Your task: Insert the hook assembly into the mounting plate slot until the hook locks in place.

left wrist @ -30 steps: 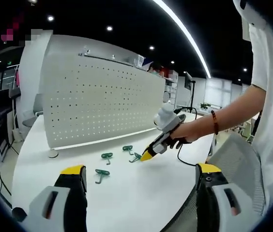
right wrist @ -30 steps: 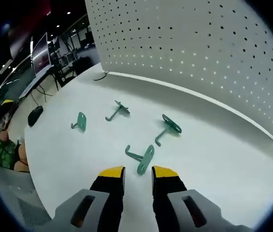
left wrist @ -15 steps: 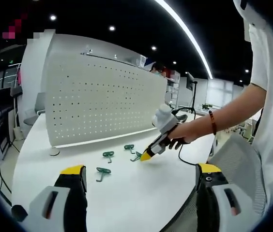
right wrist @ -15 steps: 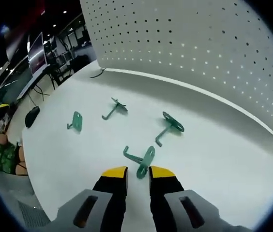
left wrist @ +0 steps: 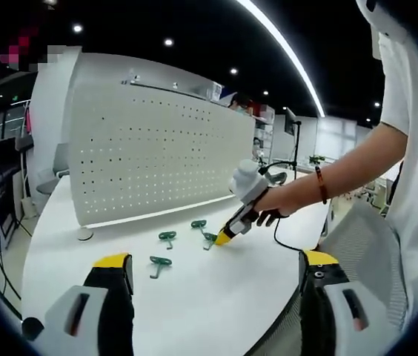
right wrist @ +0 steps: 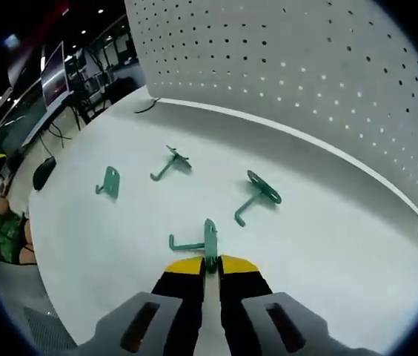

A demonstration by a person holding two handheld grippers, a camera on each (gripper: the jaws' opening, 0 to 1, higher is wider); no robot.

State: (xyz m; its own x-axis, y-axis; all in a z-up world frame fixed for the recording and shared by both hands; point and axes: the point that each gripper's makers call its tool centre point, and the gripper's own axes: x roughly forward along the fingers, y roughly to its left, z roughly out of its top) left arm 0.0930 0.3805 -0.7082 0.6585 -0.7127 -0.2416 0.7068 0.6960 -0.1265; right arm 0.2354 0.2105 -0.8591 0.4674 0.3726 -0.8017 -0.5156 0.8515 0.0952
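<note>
You work at a white table (right wrist: 357, 252) in a dim office with ceiling spots; a white pegboard (right wrist: 327, 81) stands upright along its far edge. In the right gripper view, your right gripper (right wrist: 207, 268) has its yellow-tipped jaws pinched narrow on the plate of a green hook (right wrist: 201, 243), whose arm points left. Three more hooks lie loose beyond it: one far left (right wrist: 108, 182), one near the board (right wrist: 169, 163), one to the right (right wrist: 257, 194). In the left gripper view, your left gripper (left wrist: 213, 268) hovers with jaws spread wide, holding nothing, well short of the hooks. There your right hand (left wrist: 272, 208) angles its gripper down onto the table.
</note>
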